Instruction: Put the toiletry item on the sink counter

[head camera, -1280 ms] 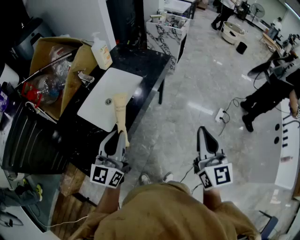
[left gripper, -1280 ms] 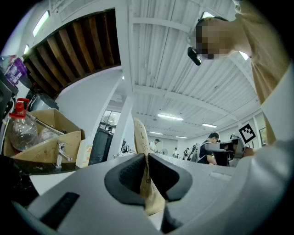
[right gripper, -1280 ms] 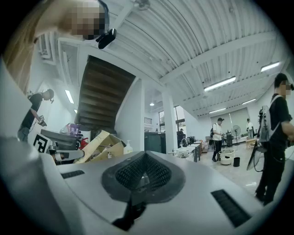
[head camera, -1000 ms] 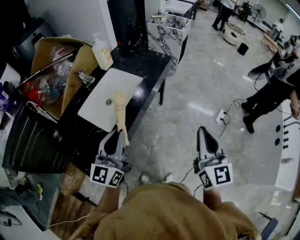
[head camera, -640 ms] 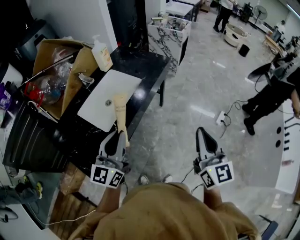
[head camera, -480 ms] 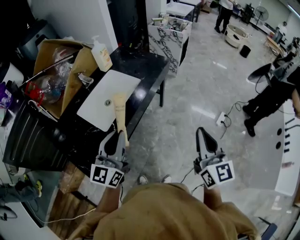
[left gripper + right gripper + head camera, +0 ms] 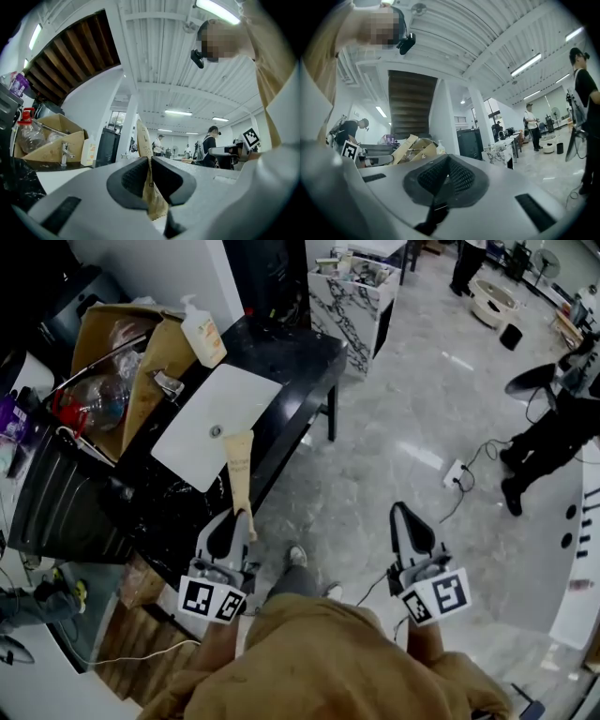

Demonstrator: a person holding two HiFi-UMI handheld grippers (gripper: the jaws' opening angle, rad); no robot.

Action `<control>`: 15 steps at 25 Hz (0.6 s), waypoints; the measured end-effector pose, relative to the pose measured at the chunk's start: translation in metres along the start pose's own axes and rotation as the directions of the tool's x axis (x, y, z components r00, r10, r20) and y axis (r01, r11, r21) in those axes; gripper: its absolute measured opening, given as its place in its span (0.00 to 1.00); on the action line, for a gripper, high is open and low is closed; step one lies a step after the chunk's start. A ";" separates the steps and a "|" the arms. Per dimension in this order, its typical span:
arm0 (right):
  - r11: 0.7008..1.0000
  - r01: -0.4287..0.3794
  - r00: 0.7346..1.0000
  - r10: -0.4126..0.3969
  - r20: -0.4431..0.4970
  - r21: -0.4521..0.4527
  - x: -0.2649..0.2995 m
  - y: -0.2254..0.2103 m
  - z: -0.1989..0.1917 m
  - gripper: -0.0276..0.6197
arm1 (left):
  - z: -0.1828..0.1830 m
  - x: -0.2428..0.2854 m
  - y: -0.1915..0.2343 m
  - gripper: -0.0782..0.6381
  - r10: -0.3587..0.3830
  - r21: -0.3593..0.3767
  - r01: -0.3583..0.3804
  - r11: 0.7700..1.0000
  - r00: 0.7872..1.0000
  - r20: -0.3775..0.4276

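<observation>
A tan squeeze tube [image 7: 239,465] sticks forward from my left gripper [image 7: 247,515], which is shut on its lower end. In the head view the tube's top lies over the near edge of the white basin [image 7: 234,395] set in the black sink counter [image 7: 300,357]. In the left gripper view the tube [image 7: 143,138] stands pinched between the dark pads of the left gripper [image 7: 150,161]. My right gripper [image 7: 398,510] hangs over the grey floor to the right of the counter. Its jaws [image 7: 448,164] are shut with nothing between them.
A pump soap bottle [image 7: 203,334] and a faucet [image 7: 169,383] stand behind the basin. An open cardboard box [image 7: 103,343] of bottles sits at the counter's left end, above a black bin [image 7: 56,502]. A marble cabinet [image 7: 352,292] stands beyond. A power strip [image 7: 457,472] lies on the floor near a person in black [image 7: 553,442].
Both grippers have come forward toward the counter and sit a little lower. The tube's top now overlaps the basin's near edge. A shoe has come into view below them.
</observation>
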State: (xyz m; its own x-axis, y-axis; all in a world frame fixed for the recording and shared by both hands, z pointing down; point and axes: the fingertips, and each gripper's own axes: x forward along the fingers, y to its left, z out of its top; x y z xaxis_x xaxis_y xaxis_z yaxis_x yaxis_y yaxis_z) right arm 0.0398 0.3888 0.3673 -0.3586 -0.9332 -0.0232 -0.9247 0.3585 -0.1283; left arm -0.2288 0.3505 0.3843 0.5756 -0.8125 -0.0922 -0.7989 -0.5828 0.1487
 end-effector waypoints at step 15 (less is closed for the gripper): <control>0.999 -0.044 0.998 0.043 -0.045 -0.020 0.183 -0.095 0.001 0.05 | -0.018 0.217 0.081 0.15 -0.066 -0.037 0.066 0.997 0.998 0.015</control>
State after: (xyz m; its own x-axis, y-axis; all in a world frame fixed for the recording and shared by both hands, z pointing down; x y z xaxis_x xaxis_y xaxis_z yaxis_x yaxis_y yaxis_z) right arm 0.0623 0.1841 0.3738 -0.4033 -0.9149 0.0161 -0.9105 0.3995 -0.1069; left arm -0.1656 0.1277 0.3940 0.6241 -0.7726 -0.1164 -0.7520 -0.6345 0.1787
